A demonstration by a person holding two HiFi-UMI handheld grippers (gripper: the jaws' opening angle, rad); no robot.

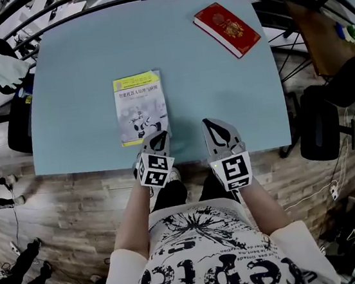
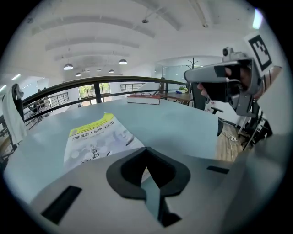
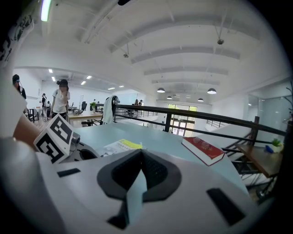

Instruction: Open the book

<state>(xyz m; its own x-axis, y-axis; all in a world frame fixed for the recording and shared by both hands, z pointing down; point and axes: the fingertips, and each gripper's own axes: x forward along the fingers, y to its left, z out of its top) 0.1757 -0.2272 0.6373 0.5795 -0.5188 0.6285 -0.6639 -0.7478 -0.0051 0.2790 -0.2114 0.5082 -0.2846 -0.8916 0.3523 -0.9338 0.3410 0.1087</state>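
Closed, empty left tongs [image 1: 157, 137] and right tongs [image 1: 211, 124] probably need reopening to nip just the book's [image 1: 139, 107] cover edge.

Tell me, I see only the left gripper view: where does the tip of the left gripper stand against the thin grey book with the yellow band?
Observer: The head view shows the left gripper with its tip over the near right corner of the thin grey book with the yellow band; contact unclear.
Operator: And the other one, open or shut?
Observer: Shut. In its own view the right gripper has its jaws together, nothing between them.
Operator: Is it near the book?
Observer: Apart from it, to its right, over the bare light blue table.
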